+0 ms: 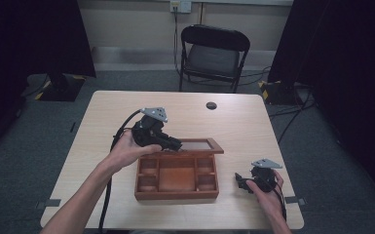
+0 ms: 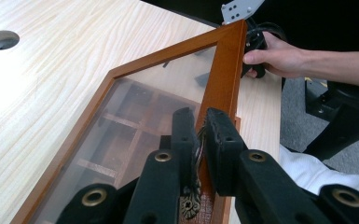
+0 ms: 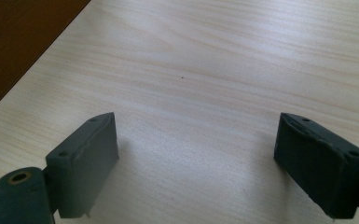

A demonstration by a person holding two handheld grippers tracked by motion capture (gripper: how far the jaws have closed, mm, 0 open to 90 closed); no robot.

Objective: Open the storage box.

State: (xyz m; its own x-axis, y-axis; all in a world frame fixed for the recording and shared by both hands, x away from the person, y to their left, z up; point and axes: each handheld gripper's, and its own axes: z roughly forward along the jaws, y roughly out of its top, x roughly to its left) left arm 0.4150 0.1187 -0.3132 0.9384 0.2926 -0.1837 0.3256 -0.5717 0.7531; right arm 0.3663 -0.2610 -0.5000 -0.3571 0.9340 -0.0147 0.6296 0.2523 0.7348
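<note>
wooden box (image 1: 177,179) sits mid tabletop (image 1: 102,117), glass lid (image 2: 135,107) raised. left tool (image 2: 200,135) pinches brass latch (image 2: 196,154) on lid's front edge. right tool (image 3: 200,154) spread wide, empty, beside box. swing lid in slow hinge arc, grip steady.

The box (image 1: 177,179) is reddish-brown wood, its lid (image 2: 224,79) framed in the same tone around a clear pane. Pale wood grain runs across the table (image 1: 243,126). Both grippers (image 1: 173,145) (image 1: 240,182) are black, topped with grey plates.

Brown wooden box (image 1: 177,179) mid-table — compartmented, its glass lid (image 2: 135,119) raised open.
</note>
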